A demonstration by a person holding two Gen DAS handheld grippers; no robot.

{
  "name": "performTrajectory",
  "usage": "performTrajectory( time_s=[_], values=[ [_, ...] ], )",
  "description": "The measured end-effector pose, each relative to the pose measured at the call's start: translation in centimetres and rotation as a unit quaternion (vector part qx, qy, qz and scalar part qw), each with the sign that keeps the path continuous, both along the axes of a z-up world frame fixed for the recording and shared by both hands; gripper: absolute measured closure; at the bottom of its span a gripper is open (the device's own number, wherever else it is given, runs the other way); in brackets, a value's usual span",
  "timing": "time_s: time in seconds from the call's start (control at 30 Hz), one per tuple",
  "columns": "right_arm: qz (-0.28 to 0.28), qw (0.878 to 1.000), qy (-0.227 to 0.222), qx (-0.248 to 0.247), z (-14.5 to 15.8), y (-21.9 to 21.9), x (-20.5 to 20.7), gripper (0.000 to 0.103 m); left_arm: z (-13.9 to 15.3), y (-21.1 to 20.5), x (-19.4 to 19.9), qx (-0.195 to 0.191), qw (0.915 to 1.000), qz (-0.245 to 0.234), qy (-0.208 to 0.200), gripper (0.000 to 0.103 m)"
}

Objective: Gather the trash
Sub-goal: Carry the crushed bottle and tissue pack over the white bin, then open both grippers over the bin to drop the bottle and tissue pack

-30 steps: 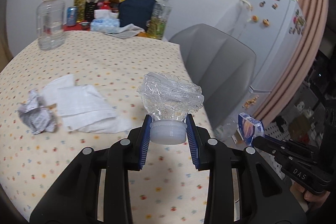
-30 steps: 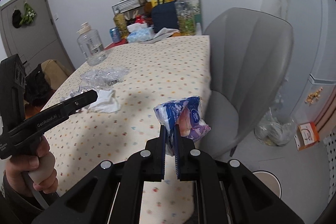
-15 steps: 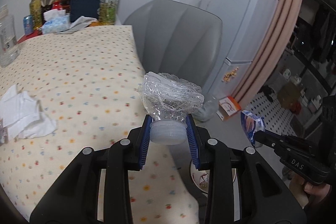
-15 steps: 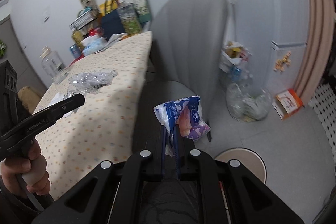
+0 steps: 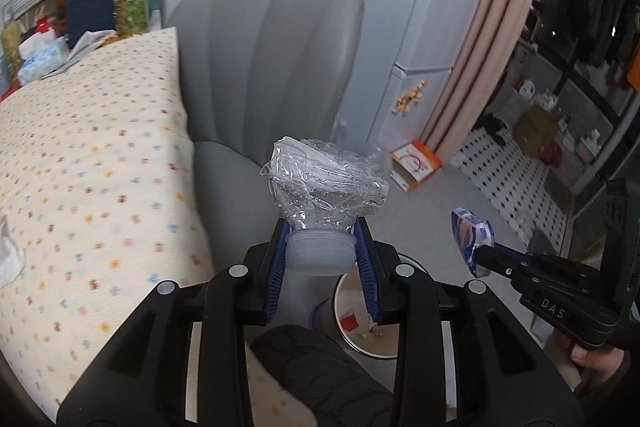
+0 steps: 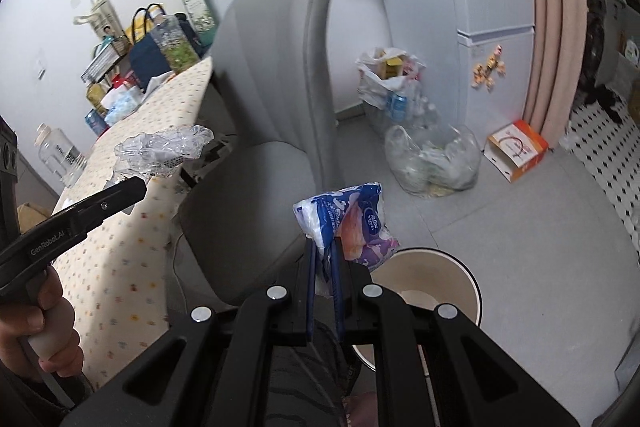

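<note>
Above the floor bin [image 6: 430,291], left tongs [image 5: 322,245] pinching crushed bottle [image 5: 326,187], right tongs [image 6: 323,259] pinching wrapper [image 6: 346,223].

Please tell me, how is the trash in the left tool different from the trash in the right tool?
The crushed bottle is clear plastic with a pale cap; the wrapper is blue and white, printed, with orange and purple. The left tool grips the bottle wide, around its cap; the right tool pinches the thin wrapper almost closed. The bottle stands stiff above its tool; the wrapper is soft and crumpled. Both are held in the air, near the round bin on the floor.
</note>
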State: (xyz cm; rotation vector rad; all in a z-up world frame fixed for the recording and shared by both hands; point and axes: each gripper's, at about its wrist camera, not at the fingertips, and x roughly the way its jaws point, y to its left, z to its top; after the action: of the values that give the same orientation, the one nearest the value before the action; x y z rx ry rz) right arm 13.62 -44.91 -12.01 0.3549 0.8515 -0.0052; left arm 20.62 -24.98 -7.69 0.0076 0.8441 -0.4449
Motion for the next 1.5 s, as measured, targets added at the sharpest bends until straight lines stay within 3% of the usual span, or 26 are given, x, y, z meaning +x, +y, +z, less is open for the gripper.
performTrajectory(
  time_s=[0.2, 0.27, 0.33, 0.37, 0.63, 0.8, 0.93, 0.97, 1.0, 1.03, 1.27, 1.33, 1.5],
  values=[
    [-0.022, 1.000, 0.007, -0.001, -1.9, -1.9, 0.4, 0.090, -1.2, -2.3, 0.3, 0.008, 0.9997, -0.017, 0.017, 0.070],
    [-0.033, 0.999, 0.015, 0.008, -2.6, -2.7, 0.5, 0.077, -1.5, -2.9, 0.4, 0.012, 0.9995, -0.022, 0.020, 0.070],
    [-0.047, 0.999, 0.012, 0.011, -2.9, -3.6, 0.2, 0.057, -1.8, -3.5, 0.6, 0.016, 0.9992, -0.029, 0.024, 0.070],
    [-0.052, 0.999, 0.010, 0.013, -3.0, -3.9, 0.0, 0.054, -1.9, -3.9, 0.6, 0.018, 0.9990, -0.032, 0.025, 0.070],
    [-0.111, 0.994, -0.003, 0.024, -2.6, -7.9, -2.7, 0.053, -3.1, -7.7, 0.8, 0.037, 0.9953, -0.081, 0.038, 0.070],
    [-0.134, 0.991, -0.011, 0.003, -1.6, -10.1, -4.9, 0.048, -3.6, -10.9, 0.1, 0.041, 0.9909, -0.119, 0.047, 0.070],
    [-0.156, 0.988, -0.017, 0.002, -1.0, -11.8, -6.4, 0.048, -4.4, -13.0, 0.2, 0.034, 0.9871, -0.139, 0.072, 0.069],
    [-0.162, 0.987, -0.018, 0.003, -1.0, -12.2, -6.7, 0.048, -4.6, -13.3, 0.2, 0.027, 0.9861, -0.145, 0.076, 0.054],
    [-0.165, 0.986, -0.020, 0.004, -0.9, -12.6, -7.0, 0.048, -4.8, -13.6, 0.3, 0.022, 0.9848, -0.153, 0.079, 0.028],
    [-0.169, 0.985, -0.021, 0.005, -0.9, -12.8, -7.2, 0.047, -4.7, -13.7, 0.3, 0.021, 0.9845, -0.157, 0.075, 0.024],
    [-0.153, 0.988, -0.022, 0.010, -0.8, -11.9, -6.8, 0.046, -2.9, -10.3, 0.9, 0.002, 0.9911, -0.122, 0.054, 0.013],
    [-0.143, 0.989, -0.023, 0.011, -0.6, -11.0, -6.2, 0.036, -2.0, -8.5, 1.0, -0.009, 0.9941, -0.098, 0.045, 0.007],
    [-0.114, 0.993, -0.035, 0.005, 0.4, -7.9, -4.7, 0.017, 0.0, -4.4, 0.3, -0.032, 0.9977, -0.059, 0.013, 0.006]
  ],
)
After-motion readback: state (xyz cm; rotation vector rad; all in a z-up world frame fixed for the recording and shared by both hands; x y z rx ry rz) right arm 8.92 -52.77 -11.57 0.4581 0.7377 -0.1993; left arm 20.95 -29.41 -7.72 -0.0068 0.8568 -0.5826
